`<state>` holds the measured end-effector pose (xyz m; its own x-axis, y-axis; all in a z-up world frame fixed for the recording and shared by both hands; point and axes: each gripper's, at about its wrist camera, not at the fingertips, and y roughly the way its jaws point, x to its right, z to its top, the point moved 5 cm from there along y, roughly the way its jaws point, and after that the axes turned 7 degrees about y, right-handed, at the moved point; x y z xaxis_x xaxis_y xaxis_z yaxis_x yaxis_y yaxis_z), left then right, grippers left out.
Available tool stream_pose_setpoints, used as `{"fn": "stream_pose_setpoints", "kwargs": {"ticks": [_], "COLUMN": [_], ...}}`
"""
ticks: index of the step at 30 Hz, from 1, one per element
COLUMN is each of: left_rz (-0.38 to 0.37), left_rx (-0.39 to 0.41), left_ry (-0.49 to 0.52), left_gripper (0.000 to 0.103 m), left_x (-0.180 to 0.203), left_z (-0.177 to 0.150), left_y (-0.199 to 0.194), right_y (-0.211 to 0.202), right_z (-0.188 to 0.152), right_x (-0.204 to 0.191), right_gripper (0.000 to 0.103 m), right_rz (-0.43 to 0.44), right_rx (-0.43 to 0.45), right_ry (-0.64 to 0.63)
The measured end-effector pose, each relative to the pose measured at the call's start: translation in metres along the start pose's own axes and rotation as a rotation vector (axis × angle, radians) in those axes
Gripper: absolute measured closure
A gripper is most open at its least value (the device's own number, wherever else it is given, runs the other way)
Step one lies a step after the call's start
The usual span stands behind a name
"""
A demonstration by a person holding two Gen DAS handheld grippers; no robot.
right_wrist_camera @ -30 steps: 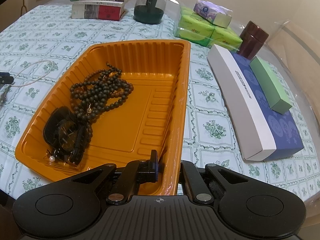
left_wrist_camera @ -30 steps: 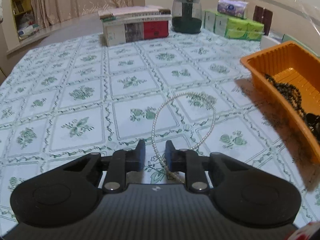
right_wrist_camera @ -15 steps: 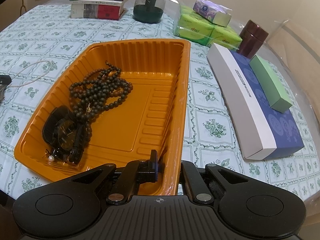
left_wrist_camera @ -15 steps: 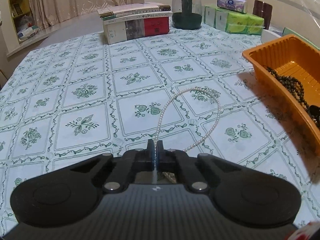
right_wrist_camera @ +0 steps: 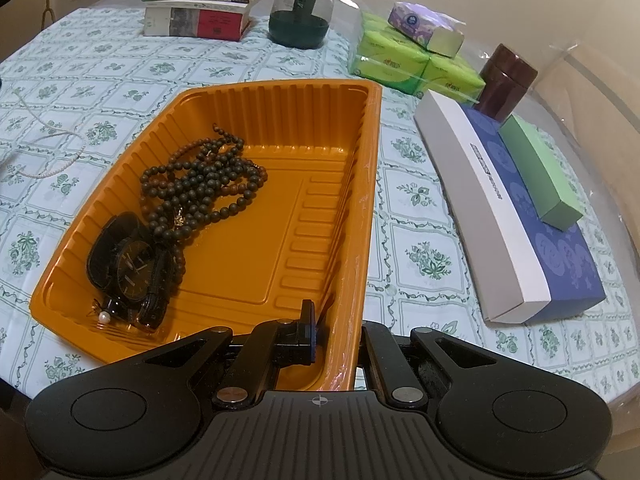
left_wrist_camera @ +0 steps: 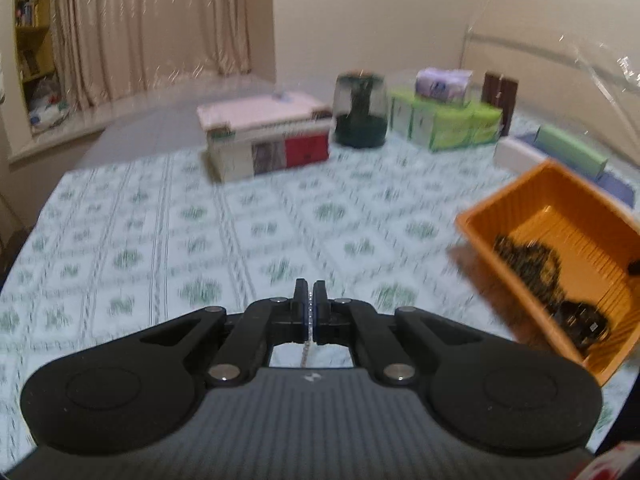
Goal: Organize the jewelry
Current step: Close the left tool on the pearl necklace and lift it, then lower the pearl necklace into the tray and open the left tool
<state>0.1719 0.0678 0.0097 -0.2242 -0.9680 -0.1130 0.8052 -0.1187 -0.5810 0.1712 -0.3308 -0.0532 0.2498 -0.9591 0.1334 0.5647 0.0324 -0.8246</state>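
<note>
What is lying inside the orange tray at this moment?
In the orange tray lie dark bead strands, a black wristwatch and a small pearl piece. The watch and beads cover whatever may lie beneath them.

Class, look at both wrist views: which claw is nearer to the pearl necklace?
Left. The left claw is shut on the pearl necklace, beads showing between its pads. The right claw grips the orange tray rim, with the tray's width between it and the necklace.
</note>
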Motion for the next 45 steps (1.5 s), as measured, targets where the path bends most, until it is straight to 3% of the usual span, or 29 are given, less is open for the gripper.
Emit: {"fn": "stream_pose_setpoints", "kwargs": {"ticks": [12,27,34,45], "left_rz": [-0.116,-0.334,-0.417,-0.472], "left_rx": [0.133,0.241,0.200,0.050], "left_ry": [0.065,0.143,0.182,0.245], "left_gripper": [0.102,0.102,0.102,0.102], "left_x": [0.016,0.120,0.173,0.223], "left_z": [0.077,0.149,0.155,0.128], "left_y": [-0.039,-0.039,-0.015,0.041], "right_y": [0.000,0.018,0.024,0.026], "right_z": [0.002,0.009,0.010,0.007], "right_x": [0.001,0.017,0.015,0.014], "right_gripper": [0.099,0.099,0.099,0.099], "right_rz": [0.008,0.095,0.130,0.155], "right_rx": [0.009,0.025,0.037,0.042], "right_ry": [-0.001,0.077,0.094,0.127]}}
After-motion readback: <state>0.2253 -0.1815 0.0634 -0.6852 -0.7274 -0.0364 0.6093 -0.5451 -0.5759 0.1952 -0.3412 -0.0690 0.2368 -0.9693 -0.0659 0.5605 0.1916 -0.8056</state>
